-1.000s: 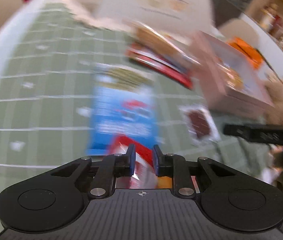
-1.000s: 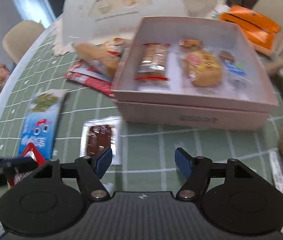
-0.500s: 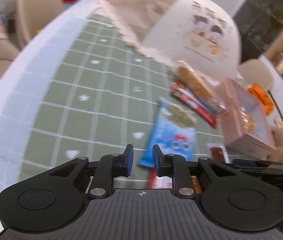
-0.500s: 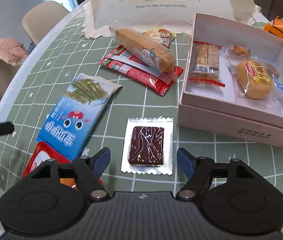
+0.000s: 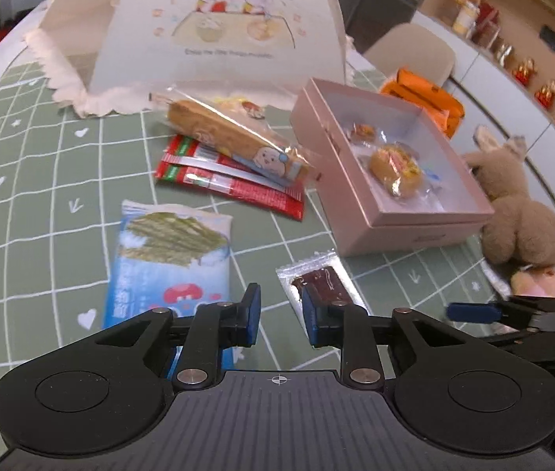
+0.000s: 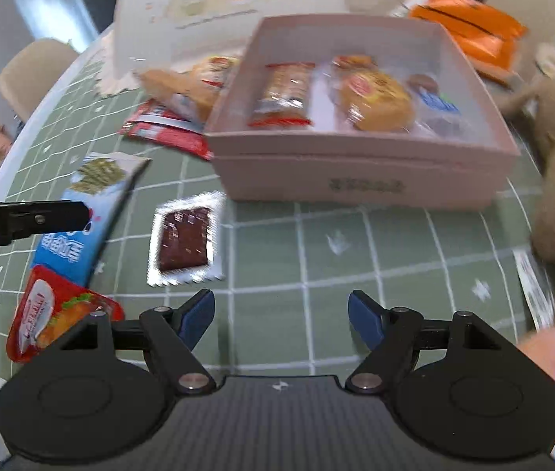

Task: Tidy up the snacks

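A pink box point(image 5: 406, 227) point(image 6: 355, 180) holds several wrapped snacks. On the green checked cloth lie a blue seaweed packet point(image 5: 171, 259) point(image 6: 81, 212), a silver-wrapped chocolate point(image 5: 320, 278) point(image 6: 185, 239), a long cake bar point(image 5: 230, 137) on red sachets point(image 5: 234, 180), and a red packet point(image 6: 53, 314). My left gripper point(image 5: 279, 316) is narrowly open and empty, above the cloth between the blue packet and the chocolate. My right gripper point(image 6: 281, 314) is wide open and empty, in front of the box.
A white food cover point(image 5: 218, 27) stands at the back. An orange packet point(image 5: 422, 98) lies behind the box. A brown plush toy point(image 5: 520, 212) sits right of the box. Chairs stand around the table.
My left gripper has swung right from the table's left side to face the snacks and opened slightly. My right gripper has moved right and closer to the box.
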